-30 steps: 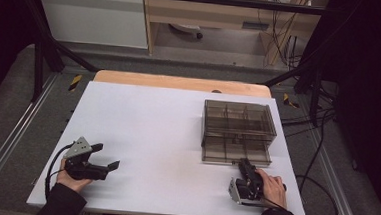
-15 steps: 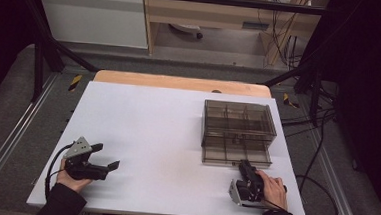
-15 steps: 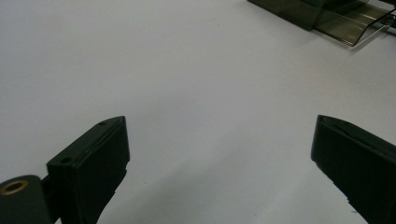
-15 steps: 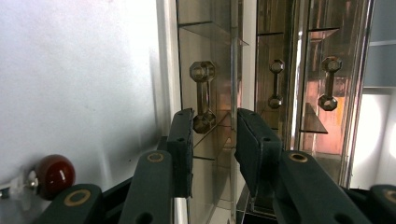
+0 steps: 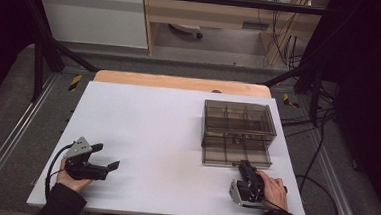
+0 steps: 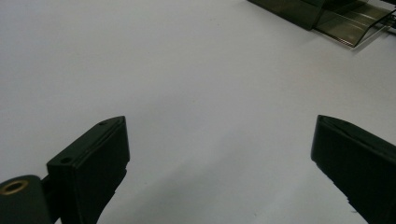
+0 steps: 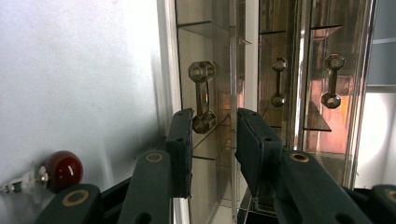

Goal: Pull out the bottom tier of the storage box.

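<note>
Right claw (image 7: 214, 140), turned on its side, gapes narrowly at the drawer handle (image 7: 202, 97); left claw (image 6: 219, 163) rests wide apart.

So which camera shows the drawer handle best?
The right gripper view: the drawer handle sits close, just beyond the right gripper. The high view gives the drawer box small; the left gripper view catches its corner.

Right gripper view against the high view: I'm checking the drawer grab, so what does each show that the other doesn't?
Right gripper view: the clear drawer handle close up, just ahead of the right gripper, jaws slightly apart, and a red bead on the white table. High view: the left gripper, open, at the table's near left. Shared: the right gripper, brown drawer box and table.
</note>
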Demonstrator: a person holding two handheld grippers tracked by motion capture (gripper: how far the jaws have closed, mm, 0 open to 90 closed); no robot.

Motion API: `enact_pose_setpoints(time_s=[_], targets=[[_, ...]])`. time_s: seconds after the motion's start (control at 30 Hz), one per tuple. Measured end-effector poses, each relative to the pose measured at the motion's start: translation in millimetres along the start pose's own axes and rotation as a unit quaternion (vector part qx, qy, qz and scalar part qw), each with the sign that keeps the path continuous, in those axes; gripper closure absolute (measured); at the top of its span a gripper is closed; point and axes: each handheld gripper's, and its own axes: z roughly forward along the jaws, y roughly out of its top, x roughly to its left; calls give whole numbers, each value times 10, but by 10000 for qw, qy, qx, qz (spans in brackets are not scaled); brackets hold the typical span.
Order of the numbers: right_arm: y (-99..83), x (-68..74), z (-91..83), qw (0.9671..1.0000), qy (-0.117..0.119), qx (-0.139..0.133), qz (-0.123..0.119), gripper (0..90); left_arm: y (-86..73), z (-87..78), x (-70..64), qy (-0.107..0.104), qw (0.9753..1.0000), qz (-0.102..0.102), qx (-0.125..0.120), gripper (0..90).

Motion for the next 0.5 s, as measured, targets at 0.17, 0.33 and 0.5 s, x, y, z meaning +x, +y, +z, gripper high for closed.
enact_pose_setpoints(time_s=[0.17,0.33,0.5], targets=[[-5,-19,-7,10000,65,-4,46,640,0,1,-1,0,10000,-8,-6,45],[-7,-32,-9,9999,107,-16,123,612,0,2,-1,-3,10000,-10,-5,45],[-10,-57,-6,9997,193,-39,153,591,1,2,-2,-2,10000,-7,-3,45]])
